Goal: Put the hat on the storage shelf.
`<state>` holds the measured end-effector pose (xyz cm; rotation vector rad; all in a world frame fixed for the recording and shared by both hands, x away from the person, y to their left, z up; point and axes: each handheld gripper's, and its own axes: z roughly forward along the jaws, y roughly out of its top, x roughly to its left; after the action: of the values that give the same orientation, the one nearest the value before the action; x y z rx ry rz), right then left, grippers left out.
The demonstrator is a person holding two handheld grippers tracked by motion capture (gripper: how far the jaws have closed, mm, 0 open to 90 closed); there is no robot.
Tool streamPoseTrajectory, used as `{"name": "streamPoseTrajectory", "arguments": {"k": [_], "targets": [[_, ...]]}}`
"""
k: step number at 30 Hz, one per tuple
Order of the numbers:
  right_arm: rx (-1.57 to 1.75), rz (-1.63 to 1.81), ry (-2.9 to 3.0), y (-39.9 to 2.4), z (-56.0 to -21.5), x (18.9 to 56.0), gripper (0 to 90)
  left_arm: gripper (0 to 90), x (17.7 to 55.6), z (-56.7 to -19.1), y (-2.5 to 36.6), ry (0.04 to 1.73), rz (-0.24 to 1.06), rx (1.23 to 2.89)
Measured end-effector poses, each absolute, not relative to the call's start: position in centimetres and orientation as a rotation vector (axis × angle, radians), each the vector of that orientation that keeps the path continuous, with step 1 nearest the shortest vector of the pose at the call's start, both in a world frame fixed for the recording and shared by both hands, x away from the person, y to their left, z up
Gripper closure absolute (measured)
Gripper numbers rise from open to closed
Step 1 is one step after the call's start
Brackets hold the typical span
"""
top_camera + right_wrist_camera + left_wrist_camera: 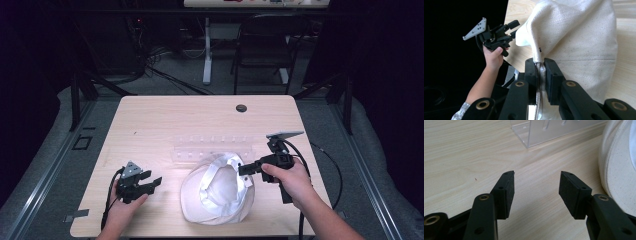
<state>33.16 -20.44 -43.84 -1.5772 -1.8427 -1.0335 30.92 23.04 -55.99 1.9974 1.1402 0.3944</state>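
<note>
A white cloth hat (217,195) lies upside down near the table's front edge, its pale lining facing up. My right gripper (242,170) is shut on the hat's rim at its right side; in the right gripper view the jaws (540,63) pinch a fold of the hat's cream fabric (579,37). My left gripper (152,179) is held low over the table to the left of the hat, open and apart from it. Between its spread fingers (536,176) there is only bare wood, and the hat's side (619,170) curves in at the right. It also shows far off (514,27).
A clear acrylic rack (210,147) stands just behind the hat, its corner (554,130) ahead of the left gripper. The light wooden table (150,120) has a round cable hole (241,108) at the back. A dark chair (265,45) stands beyond the table.
</note>
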Motion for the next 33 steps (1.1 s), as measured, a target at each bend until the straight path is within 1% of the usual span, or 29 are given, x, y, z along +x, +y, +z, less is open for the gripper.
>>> {"name": "streamPoseTrajectory", "arguments": {"k": [9,33], "targets": [[-1.511,-1.083,-1.838,-19.6,-41.4,33.2,81.9,46.5,30.8,-55.9,23.1,1.135,0.397,2.003],[-1.493,-1.159,-1.847,-19.2,-37.9,33.1,82.1,46.4,30.6,-55.7,22.8,1.115,0.401,2.002]]}}
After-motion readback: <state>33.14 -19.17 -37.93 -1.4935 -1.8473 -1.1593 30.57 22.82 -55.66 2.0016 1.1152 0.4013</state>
